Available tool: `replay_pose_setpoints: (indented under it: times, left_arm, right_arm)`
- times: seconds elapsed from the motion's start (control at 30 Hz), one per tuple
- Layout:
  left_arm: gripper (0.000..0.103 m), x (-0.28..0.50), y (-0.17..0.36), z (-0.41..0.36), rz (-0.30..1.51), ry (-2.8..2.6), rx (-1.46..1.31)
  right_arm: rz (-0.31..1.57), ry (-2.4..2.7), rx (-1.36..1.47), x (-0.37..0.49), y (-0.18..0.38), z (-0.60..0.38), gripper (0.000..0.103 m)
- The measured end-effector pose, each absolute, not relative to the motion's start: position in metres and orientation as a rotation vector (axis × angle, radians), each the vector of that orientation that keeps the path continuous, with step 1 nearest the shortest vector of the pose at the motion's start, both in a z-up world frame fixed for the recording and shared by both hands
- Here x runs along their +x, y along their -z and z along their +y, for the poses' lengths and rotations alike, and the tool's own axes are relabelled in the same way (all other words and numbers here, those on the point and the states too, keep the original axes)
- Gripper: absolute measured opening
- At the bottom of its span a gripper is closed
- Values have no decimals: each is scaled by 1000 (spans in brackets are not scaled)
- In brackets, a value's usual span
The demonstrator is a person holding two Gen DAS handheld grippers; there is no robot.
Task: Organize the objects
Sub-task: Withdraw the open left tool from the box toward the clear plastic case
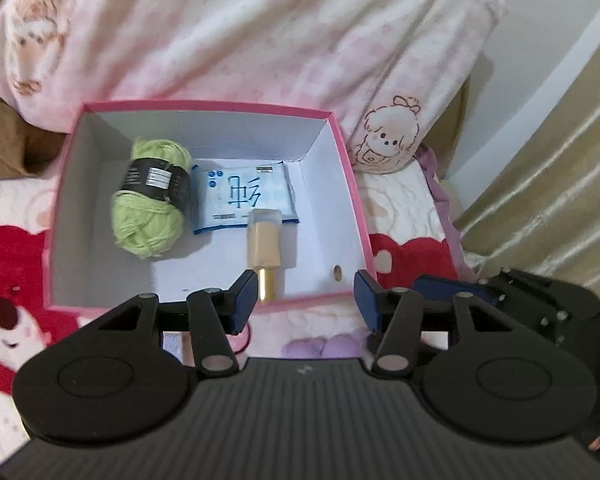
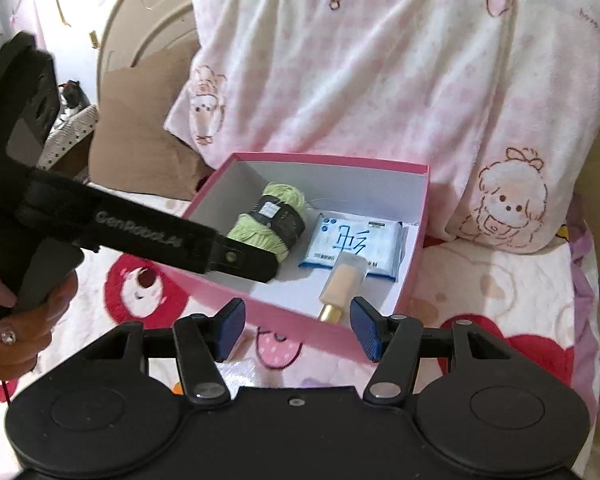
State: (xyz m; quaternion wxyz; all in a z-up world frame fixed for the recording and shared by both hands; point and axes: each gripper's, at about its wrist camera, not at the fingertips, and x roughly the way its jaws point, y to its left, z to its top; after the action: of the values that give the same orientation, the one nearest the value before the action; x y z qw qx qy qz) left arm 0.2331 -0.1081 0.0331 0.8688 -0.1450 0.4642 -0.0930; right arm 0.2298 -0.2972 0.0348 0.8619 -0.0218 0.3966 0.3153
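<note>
the pale-green yarn skein (image 1: 152,200), blue tissue pack (image 1: 244,196) and gold-capped beige bottle (image 1: 265,248) lie inside the pink cardboard box (image 1: 204,106); lift the left gripper (image 1: 305,300) and right gripper (image 2: 298,326), both apart and empty, straight clear.

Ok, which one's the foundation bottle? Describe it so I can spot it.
Find the pink box on the bedspread. Inside, nearest its front wall, lies the foundation bottle: beige, gold-capped, its end resting on the blue tissue pack. The green yarn is soft and round.

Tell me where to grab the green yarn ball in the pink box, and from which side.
Grip the yarn ball across its banded middle, coming from above: it lies on its side on the pink box floor, walls block side approaches, and the tissue pack sits close beside it.
</note>
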Motion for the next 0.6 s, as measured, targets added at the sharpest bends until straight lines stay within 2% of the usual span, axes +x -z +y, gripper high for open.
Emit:
replay_pose_setpoints:
  times: [0.3, 0.6]
  left_arm:
    - [52, 175, -54, -113, 1014, 223, -209]
    - [52, 163, -32, -102, 1059, 251, -232]
  right_arm:
    - [796, -721, -65, 185, -48, -319, 63]
    - [779, -800, -66, 156, -38, -317, 63]
